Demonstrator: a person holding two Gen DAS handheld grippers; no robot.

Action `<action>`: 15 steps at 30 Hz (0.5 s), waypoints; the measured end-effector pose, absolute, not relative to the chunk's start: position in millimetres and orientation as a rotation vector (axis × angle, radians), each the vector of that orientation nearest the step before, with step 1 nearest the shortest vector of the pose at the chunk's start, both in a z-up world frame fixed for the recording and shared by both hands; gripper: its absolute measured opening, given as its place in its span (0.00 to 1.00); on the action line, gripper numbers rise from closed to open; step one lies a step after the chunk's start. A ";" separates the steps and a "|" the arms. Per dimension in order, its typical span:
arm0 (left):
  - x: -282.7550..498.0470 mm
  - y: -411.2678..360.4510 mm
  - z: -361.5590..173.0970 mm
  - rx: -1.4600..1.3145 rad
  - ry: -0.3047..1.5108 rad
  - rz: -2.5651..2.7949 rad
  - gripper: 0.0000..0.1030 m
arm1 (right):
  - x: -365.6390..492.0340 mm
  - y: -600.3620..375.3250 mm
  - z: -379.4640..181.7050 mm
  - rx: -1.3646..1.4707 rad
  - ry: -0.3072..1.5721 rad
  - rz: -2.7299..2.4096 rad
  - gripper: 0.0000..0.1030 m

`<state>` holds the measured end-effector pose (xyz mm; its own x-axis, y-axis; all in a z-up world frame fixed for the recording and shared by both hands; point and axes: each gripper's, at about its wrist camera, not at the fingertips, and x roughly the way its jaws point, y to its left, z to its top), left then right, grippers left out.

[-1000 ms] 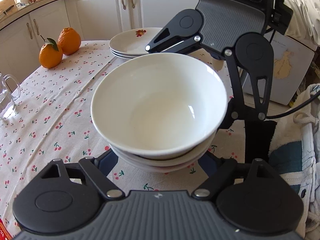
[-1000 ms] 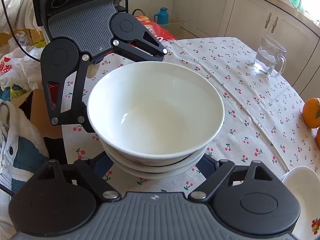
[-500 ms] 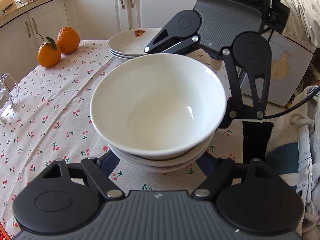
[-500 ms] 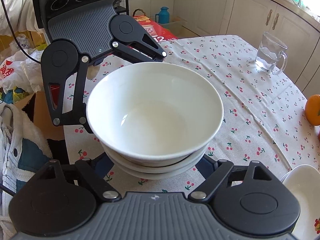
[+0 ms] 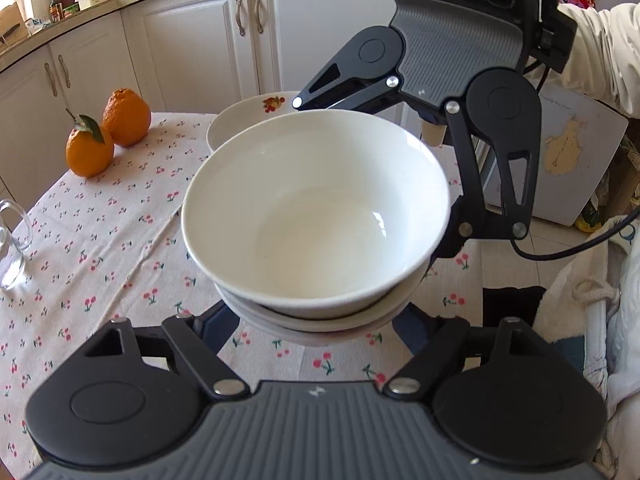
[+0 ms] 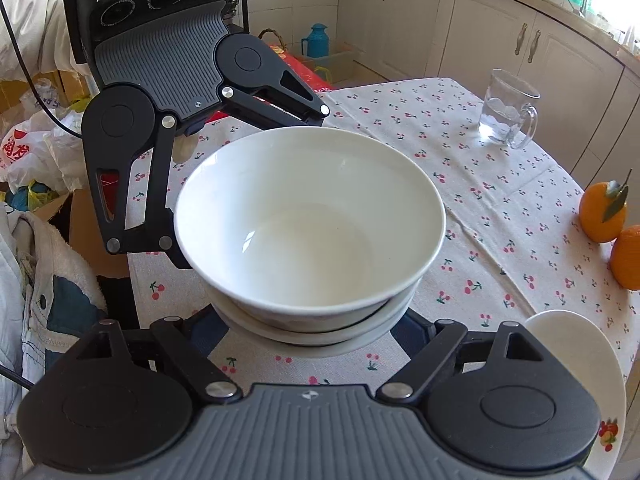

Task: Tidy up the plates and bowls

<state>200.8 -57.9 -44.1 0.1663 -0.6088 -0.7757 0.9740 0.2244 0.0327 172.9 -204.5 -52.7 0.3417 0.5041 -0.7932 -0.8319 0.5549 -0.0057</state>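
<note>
Stack of white bowls (image 5: 316, 220) at frame centre in both views, held above the cherry-print tablecloth (image 5: 100, 248). Left gripper (image 5: 316, 320) and right gripper (image 6: 308, 324) each clamp the stack's lower part from opposite sides, fingers spread wide around it. Stacked plates (image 5: 248, 114) just behind it, upper centre. Two oranges (image 5: 106, 132) upper left, glass mug (image 6: 506, 114) upper right of the right view.

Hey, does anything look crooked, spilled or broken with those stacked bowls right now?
Nothing stands out. The stacked bowls sit nested and roughly level between the left gripper and right gripper, with no visible chips or spills on the tablecloth.
</note>
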 end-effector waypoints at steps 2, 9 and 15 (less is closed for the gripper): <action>205.2 -70.0 -37.2 0.624 0.710 -1.244 0.80 | 171.3 -214.6 -46.8 -0.445 0.830 0.901 0.87; 227.1 -123.6 -23.4 0.665 0.642 -1.286 0.80 | 171.3 -257.9 -29.3 -0.431 0.805 0.831 0.87; 247.2 -168.6 -30.2 0.698 0.623 -1.338 0.80 | 184.2 -301.2 -31.3 -0.424 0.819 0.752 0.87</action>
